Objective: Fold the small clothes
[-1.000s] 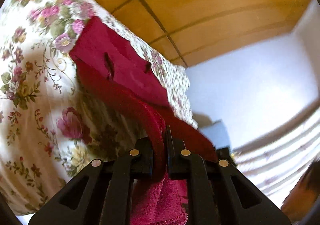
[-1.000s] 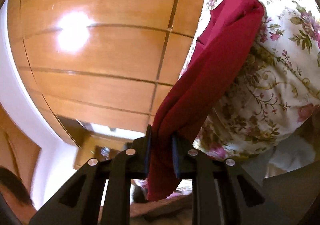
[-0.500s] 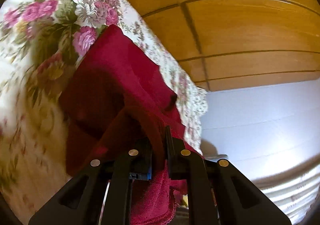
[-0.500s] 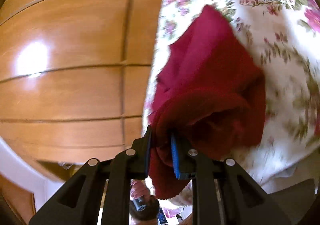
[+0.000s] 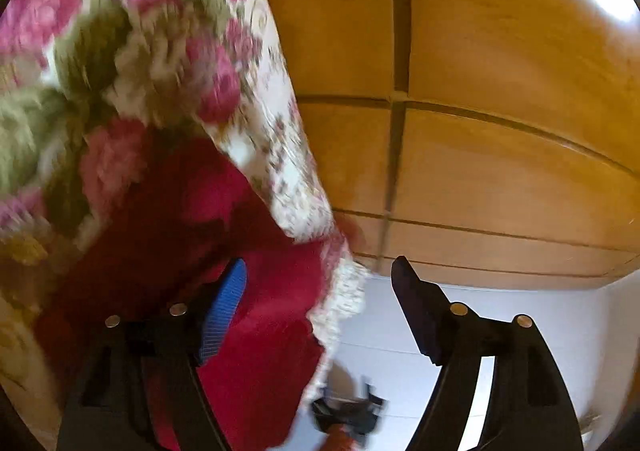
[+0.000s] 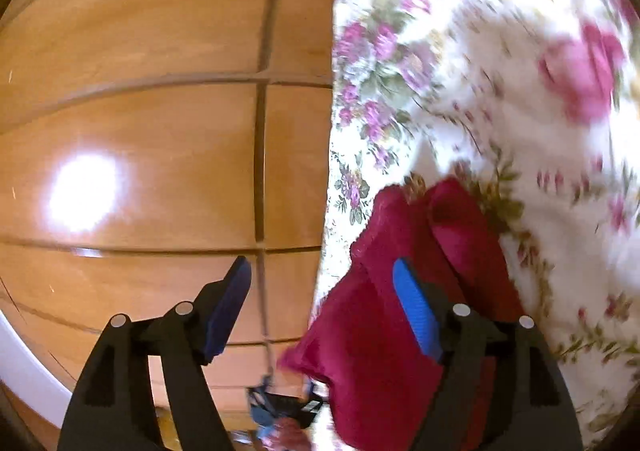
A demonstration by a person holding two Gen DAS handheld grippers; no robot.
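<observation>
Both cameras sit low behind their tools, looking forward along the two fingers, very close to the bed. The left wrist view has the flowered bedspread [image 5: 168, 63] and the red garment [image 5: 256, 303] filling its left half, with the wooden wardrobe panelling [image 5: 500, 131] on its right. The right wrist view mirrors this: wardrobe panelling [image 6: 160, 131] on its left, bedspread [image 6: 480, 91] and red garment [image 6: 380, 351] on its right. Both share the cloth, the bed edge and the panelling. The bedspread is blurred in both.
</observation>
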